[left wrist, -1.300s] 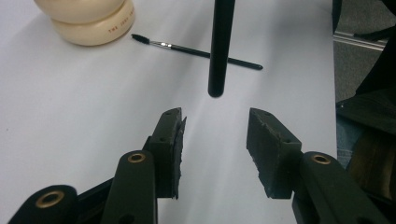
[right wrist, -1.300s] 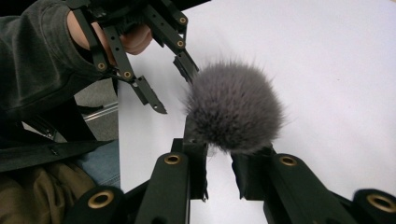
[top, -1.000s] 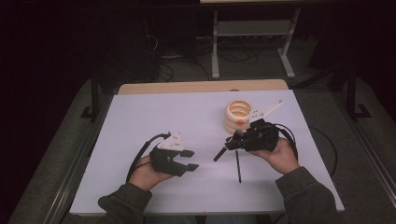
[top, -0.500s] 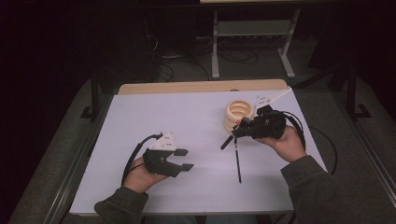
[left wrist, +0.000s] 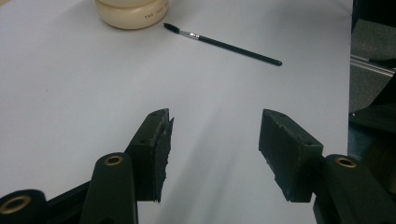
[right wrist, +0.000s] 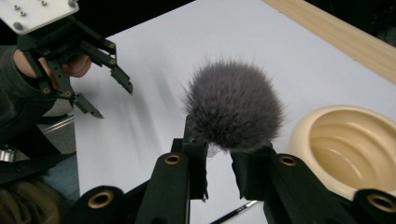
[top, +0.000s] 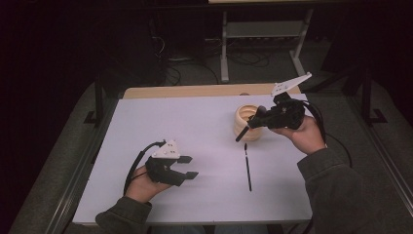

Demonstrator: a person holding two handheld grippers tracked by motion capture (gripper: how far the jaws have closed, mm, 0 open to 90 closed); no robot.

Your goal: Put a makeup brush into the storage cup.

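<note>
Brush (right wrist: 232, 108) sat clamped in the right tool (right wrist: 219, 161), its fluffy grey head just past the jaw tips and its handle running back and down toward the desk (top: 195, 122). Just beside that tool, on its right, stood the cream bowl (right wrist: 348, 140), so the right hand was nearer. Below lay a thin paintbrush (top: 248, 166). Well apart, the left tool (top: 191, 166) rested with its jaws spread and nothing between them.

White table (top: 195, 122) w/ cream bowl (top: 245, 117), thin brush (top: 248, 166).
</note>
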